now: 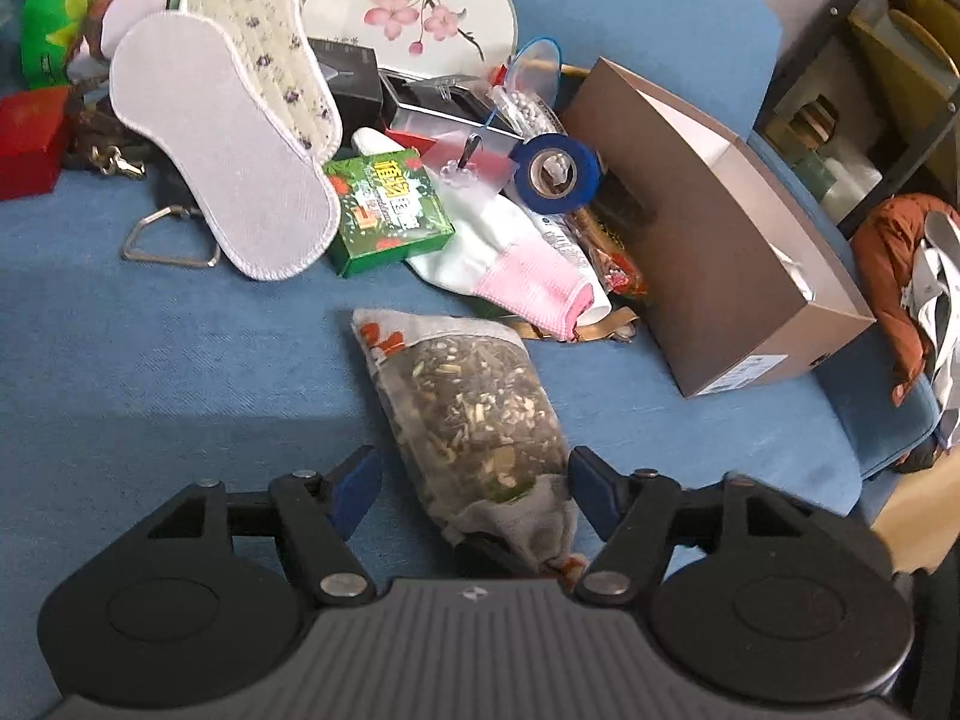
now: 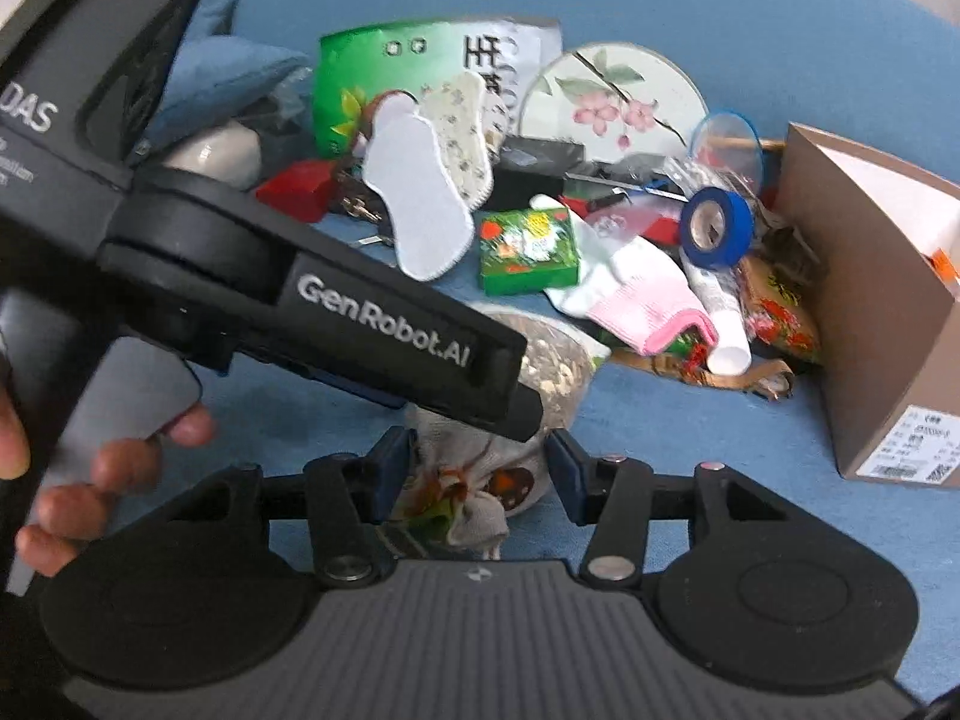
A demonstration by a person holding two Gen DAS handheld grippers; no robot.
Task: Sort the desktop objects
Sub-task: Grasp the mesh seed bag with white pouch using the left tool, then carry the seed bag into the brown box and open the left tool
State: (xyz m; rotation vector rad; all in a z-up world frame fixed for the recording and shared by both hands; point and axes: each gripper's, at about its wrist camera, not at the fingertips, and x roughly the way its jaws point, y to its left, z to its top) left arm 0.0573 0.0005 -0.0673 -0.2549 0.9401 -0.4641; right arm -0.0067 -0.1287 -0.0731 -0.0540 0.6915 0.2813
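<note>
The herb sachet (image 1: 465, 414) lay lengthwise between both tools, pointing away toward the pile. The left tool (image 1: 474, 480) and right tool (image 2: 477, 468) both stood spread, pads clear of it.

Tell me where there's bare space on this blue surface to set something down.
Bare blue cloth lies left of the herb pouch, below the white insole. A smaller patch lies between the pouch and the brown box. Around the green box, pink-cuffed glove and blue tape roll it is crowded.
</note>
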